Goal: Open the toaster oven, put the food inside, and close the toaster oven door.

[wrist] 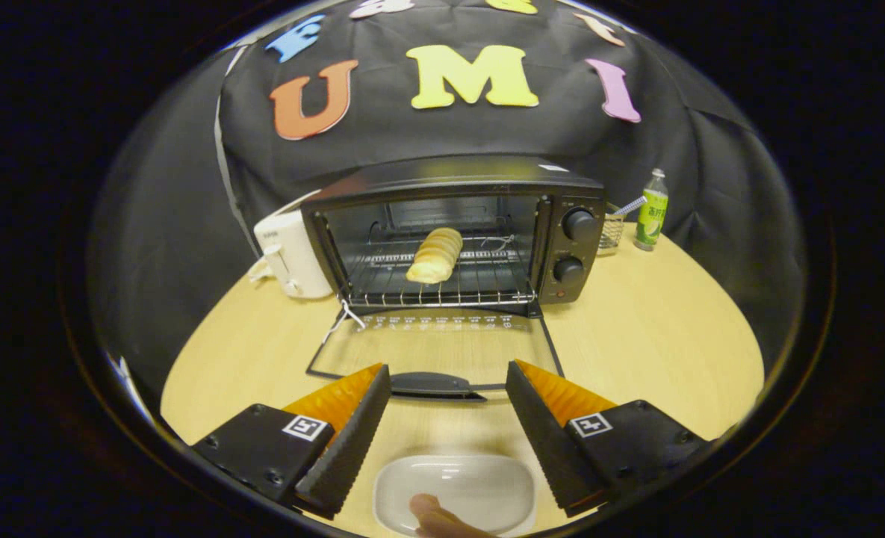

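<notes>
White dish (pixel 479 486), empty, sits on the wooden bench (pixel 636 351) between the gripper (pixel 448 388)'s jaws, which are spread wide and hold nothing; a fingertip (pixel 431 512) touches the dish's near rim. Just ahead lies the toaster oven (pixel 457 232)'s lowered glass door (pixel 435 347), its handle (pixel 431 383) nearest. Beyond, a bread roll (pixel 435 255) rests on the rack (pixel 442 280) inside. Closing seems next: lift the handle.
</notes>
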`<state>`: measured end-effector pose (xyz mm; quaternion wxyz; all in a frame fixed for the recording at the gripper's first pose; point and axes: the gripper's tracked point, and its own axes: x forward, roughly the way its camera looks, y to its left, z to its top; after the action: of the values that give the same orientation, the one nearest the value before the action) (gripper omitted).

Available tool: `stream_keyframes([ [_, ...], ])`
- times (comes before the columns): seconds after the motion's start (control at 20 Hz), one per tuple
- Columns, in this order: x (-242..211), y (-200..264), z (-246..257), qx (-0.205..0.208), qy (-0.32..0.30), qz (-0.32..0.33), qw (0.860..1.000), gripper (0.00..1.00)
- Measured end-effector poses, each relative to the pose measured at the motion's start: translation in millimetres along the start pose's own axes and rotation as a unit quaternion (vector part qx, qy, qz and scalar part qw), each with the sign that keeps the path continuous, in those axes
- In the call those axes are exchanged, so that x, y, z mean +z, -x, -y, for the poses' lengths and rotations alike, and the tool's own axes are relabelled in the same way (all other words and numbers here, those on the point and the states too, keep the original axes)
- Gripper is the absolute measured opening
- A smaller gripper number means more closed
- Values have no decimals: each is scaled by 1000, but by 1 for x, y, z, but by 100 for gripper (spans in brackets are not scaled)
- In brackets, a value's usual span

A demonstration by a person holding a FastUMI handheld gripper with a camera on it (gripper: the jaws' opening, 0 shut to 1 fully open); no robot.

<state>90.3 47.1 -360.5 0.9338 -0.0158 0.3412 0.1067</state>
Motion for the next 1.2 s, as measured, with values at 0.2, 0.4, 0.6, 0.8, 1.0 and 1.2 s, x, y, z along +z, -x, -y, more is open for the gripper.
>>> stream_keyframes([
  [0.2,-21,-4,-7,-26,28,-12,999,100],
  [0.4,-44,-16,-17,-16,-11,-52,998,100],
  [0.6,-60,-32,-22,-10,-45,-81,996,100],
  [0.8,-58,-45,-19,-17,-64,-80,995,100],
  [1.0,-55,-42,-20,-19,-89,-81,993,100],
  [1.2,-35,-31,-22,-31,-65,-45,996,100],
])
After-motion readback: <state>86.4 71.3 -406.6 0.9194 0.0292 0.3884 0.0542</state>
